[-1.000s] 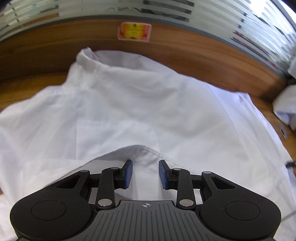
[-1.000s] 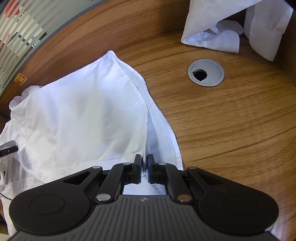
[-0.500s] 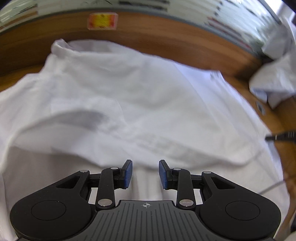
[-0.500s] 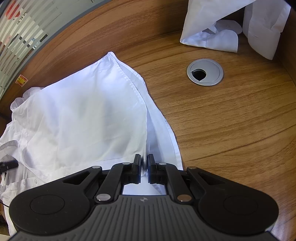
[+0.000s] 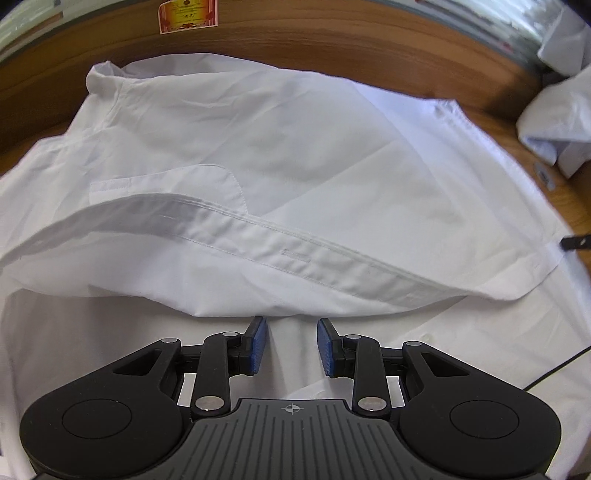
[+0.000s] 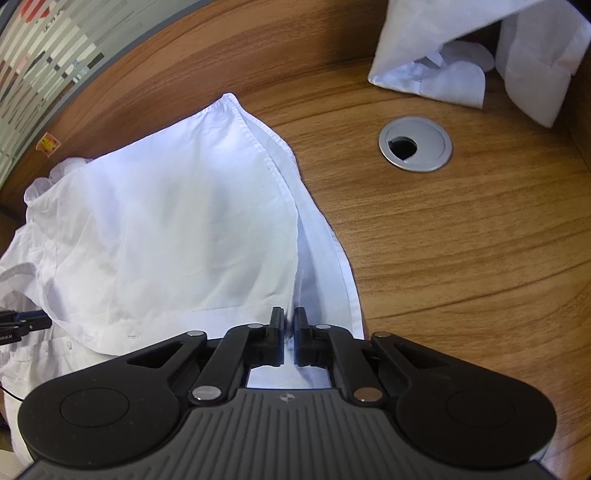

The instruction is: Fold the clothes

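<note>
There was one large white cotton shirt spread on one brown wooden table. It had one chest pocket. One heap of other white clothes lay at the far corner; how many pieces it held I could not tell. The table had one round grey cable hole cover. One red and yellow sticker was on the wooden wall panel.
</note>
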`<state>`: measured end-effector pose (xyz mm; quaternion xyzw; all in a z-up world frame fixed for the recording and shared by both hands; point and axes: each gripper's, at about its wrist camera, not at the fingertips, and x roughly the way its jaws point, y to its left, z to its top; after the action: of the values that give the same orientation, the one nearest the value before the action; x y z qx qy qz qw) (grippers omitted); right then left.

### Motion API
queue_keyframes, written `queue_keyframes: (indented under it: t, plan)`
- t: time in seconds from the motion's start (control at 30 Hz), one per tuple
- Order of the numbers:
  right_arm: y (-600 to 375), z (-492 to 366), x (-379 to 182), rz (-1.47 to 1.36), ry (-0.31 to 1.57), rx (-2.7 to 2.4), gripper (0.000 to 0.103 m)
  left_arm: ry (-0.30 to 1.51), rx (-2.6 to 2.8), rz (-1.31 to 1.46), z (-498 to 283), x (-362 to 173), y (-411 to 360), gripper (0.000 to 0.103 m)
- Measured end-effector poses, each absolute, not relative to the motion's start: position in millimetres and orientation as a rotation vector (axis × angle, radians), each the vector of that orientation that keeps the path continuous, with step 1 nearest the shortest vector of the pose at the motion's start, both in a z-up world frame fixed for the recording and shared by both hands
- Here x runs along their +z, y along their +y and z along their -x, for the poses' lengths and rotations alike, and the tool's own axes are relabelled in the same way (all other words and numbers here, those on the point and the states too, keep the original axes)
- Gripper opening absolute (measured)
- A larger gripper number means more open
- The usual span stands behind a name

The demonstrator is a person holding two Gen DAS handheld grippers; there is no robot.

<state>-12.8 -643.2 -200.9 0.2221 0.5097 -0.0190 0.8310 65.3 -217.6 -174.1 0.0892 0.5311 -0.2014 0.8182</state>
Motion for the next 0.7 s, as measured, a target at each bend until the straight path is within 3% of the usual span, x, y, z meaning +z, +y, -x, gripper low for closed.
queue_keyframes:
  t: [0.37,0.7]
  plan:
    - [-625,20,-162,-0.296,1.017,-0.103,0.003,1.138,-0.332,-0.234,-66,-175,-208,0.037]
    - [-654,31,-181,-0.350,1.046,-0.190,0.003,1.140,-0.284,-0.205,-72,-175,-196,0.043]
